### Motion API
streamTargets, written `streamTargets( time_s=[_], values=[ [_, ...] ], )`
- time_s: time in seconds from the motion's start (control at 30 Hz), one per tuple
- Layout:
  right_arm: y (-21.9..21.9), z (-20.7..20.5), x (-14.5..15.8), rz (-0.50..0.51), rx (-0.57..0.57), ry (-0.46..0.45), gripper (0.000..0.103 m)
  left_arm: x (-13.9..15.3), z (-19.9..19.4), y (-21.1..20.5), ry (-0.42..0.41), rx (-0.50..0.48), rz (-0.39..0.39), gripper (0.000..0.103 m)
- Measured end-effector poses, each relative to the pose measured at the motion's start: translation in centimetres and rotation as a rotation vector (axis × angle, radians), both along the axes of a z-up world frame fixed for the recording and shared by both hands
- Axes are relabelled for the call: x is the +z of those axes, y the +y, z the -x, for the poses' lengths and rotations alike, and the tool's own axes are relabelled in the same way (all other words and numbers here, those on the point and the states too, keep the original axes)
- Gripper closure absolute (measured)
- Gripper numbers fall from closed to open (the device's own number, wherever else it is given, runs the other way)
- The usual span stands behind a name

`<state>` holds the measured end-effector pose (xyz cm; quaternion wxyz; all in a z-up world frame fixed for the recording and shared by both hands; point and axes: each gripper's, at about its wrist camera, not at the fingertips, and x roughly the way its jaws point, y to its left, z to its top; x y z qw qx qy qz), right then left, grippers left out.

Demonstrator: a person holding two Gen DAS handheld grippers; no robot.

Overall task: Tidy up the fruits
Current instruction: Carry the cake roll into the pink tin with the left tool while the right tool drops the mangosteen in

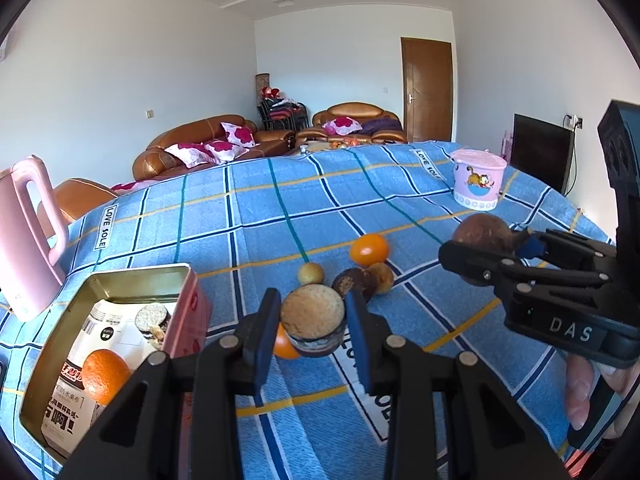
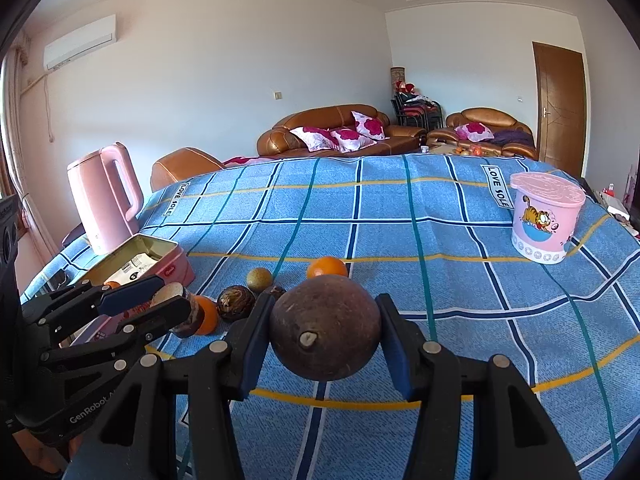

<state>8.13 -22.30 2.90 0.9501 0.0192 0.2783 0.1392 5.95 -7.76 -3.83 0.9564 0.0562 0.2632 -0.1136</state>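
Two tools each gripped a fruit above the desk point(image 1: 280, 216), left tool point(image 1: 313, 330) a cut half point(image 1: 313, 312), right tool point(image 2: 324, 340) a brown fruit point(image 2: 324, 326); one orange point(image 1: 105, 376) lay in the tin point(image 1: 52, 320), five fruits loose.

A big round brown fruit point(image 2: 325, 326) sits gripped off the desk, stem stub facing us. A tan-topped, dark-sided fruit point(image 1: 313, 320) is held too. Loose on the blue checked cloth: an orange point(image 1: 369, 249), two small tan fruits, one dark one.
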Motion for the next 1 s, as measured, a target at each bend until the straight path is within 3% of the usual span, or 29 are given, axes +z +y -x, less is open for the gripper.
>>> streamTargets(
  time_s=[1.0],
  values=[
    [0.8,2.1,1.1,0.042,0.023,-0.127,0.050,0.9,1.8,1.6,-0.102,0.037,0.079,0.068]
  ],
)
